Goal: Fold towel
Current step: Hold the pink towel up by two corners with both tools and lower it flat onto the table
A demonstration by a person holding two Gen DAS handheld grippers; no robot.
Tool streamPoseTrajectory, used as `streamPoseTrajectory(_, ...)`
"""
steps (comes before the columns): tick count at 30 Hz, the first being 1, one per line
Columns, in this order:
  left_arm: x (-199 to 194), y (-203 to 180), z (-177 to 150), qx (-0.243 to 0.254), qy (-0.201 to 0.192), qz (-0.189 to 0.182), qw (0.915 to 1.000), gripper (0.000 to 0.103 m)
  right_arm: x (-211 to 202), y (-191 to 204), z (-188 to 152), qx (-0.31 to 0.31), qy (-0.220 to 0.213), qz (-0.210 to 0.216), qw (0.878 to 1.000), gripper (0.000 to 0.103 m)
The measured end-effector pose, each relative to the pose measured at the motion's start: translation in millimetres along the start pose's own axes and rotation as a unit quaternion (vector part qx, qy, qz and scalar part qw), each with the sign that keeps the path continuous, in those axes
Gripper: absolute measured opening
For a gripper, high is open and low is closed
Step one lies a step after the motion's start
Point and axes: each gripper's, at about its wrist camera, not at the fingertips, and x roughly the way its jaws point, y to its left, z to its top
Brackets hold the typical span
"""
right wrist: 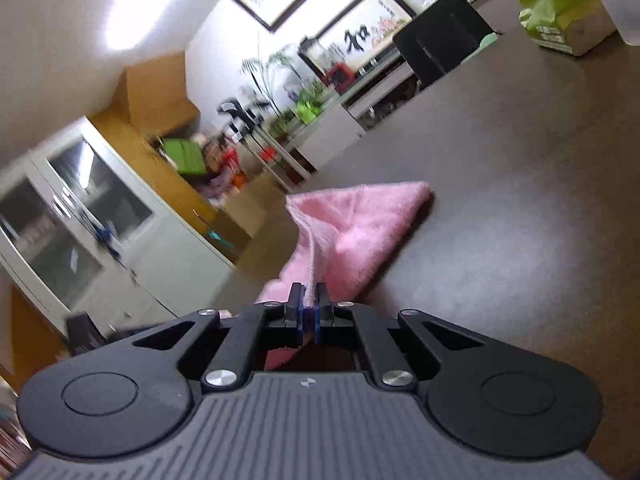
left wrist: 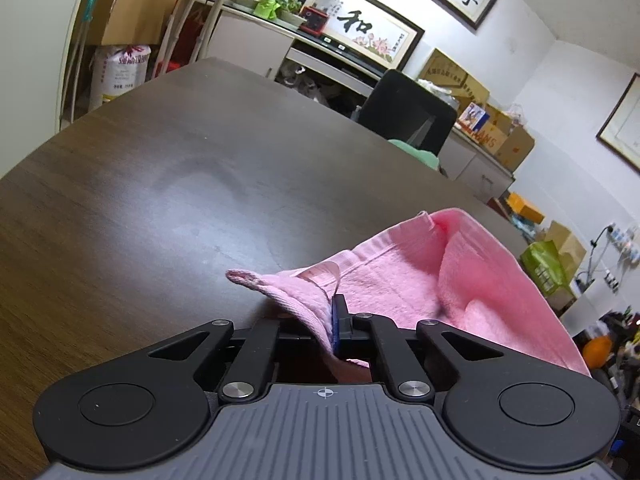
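Observation:
A pink towel [left wrist: 404, 280] lies bunched on the dark wooden table [left wrist: 168, 184]. My left gripper [left wrist: 334, 312] is shut on a hemmed edge of the towel, which drapes over its left finger and rises to the right. In the right wrist view the towel [right wrist: 360, 224] hangs as a lifted fold with one corner resting on the table [right wrist: 500, 200]. My right gripper [right wrist: 308, 300] is shut on the towel's corded hem, which runs up from between the fingers.
A black chair [left wrist: 408, 112] stands at the table's far side. A green bag in a cardboard box [right wrist: 560, 20] sits on the table's far end in the right wrist view. Cabinets, boxes and plants line the walls beyond.

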Motion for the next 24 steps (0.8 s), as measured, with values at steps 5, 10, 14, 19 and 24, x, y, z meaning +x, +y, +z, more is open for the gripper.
streamPoseTrajectory(5, -16.3, -25.0, 24.7, -0.002, -0.041, -0.032, 0.9986, 0.006, -22.4, 21.0, 30.6, -0.008, -0.074, 0.052, 0.996, 0.005)
streamPoseTrajectory(10, -46.8, -80.1, 74.5, 0.042, -0.128, -0.056, 0.9894, 0.007, -45.5, 60.3, 70.4, -0.061, -0.169, 0.090, 0.980, 0.005)
streamPoseTrajectory(14, -61.9, -116.7, 106.5, 0.075, -0.176, -0.055, 0.9800, 0.008, -46.7, 88.3, 108.5, -0.115, -0.216, 0.078, 0.966, 0.005)
streamPoseTrajectory(19, -57.6, -151.7, 141.7, 0.113, -0.218, -0.018, 0.9692, 0.008, -24.5, 97.7, 146.2, -0.140, -0.219, 0.052, 0.964, 0.005)
streamPoseTrajectory(24, -13.4, -154.2, 150.9, 0.137, -0.204, 0.027, 0.9690, 0.008, 16.9, 80.2, 167.8, -0.147, -0.191, 0.006, 0.971, 0.005)
